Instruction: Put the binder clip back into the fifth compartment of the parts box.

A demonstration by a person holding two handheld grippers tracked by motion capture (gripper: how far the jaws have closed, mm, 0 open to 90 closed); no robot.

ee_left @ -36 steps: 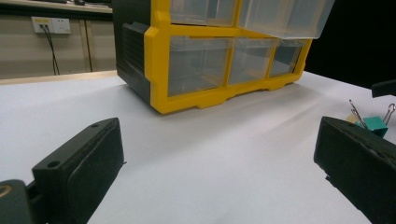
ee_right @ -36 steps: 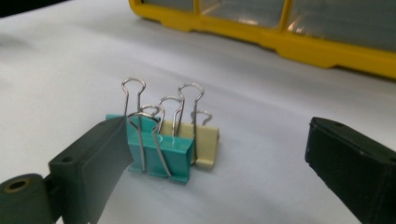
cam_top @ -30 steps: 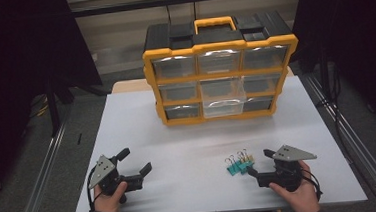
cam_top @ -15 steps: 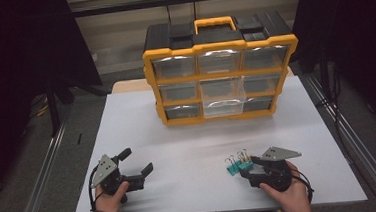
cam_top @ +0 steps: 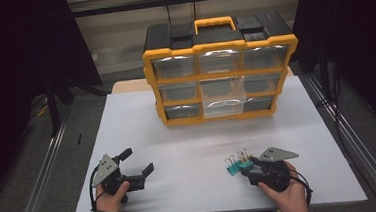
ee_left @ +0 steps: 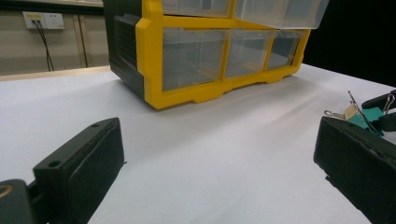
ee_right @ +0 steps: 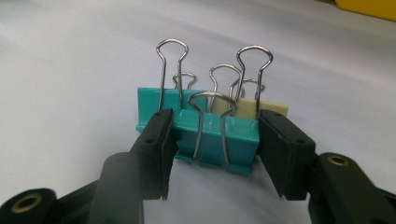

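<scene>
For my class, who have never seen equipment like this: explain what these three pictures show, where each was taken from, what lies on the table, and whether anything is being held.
A person holds a hand-operated black two-jaw gripper in each hand. The high view looks down from above on the white table; the other two come from cameras riding on each gripper. At the back stands a yellow and black plastic drawer cabinet with clear drawers. Near the right gripper lies a small cluster of teal and cream binder clips. In the right gripper view its jaws sit either side of the front teal clip, close to its ends; whether they press it I cannot tell. The left gripper is open and empty.
</scene>
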